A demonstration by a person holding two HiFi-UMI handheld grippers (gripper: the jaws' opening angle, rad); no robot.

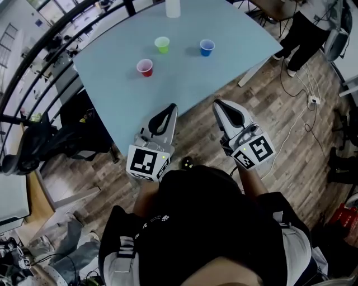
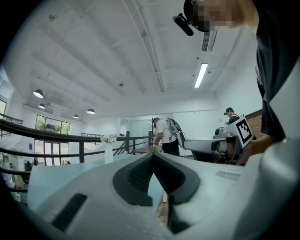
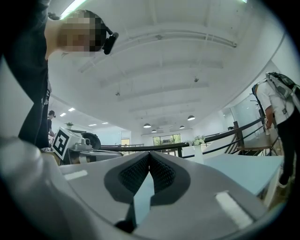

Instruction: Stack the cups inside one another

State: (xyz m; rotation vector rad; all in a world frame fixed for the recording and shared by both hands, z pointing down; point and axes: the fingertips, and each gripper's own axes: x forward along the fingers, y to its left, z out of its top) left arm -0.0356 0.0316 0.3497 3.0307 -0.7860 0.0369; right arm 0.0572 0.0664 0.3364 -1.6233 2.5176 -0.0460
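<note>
Three cups stand upright and apart on the light blue table (image 1: 196,78): a red cup (image 1: 145,67), a green cup (image 1: 162,44) and a blue cup (image 1: 207,47). My left gripper (image 1: 172,106) and right gripper (image 1: 217,103) are both held near the table's front edge, short of the cups and pointing level toward them. Each one's jaws meet at the tips with nothing between them, as the left gripper (image 2: 153,154) and right gripper (image 3: 149,153) views show. No cup appears in either gripper view.
A white bottle or vase (image 1: 173,8) stands at the table's far edge. A dark railing (image 1: 50,39) runs along the left. Another person (image 1: 305,31) stands at the far right by cables on the wooden floor (image 1: 291,139). Dark equipment (image 1: 61,137) sits left of the table.
</note>
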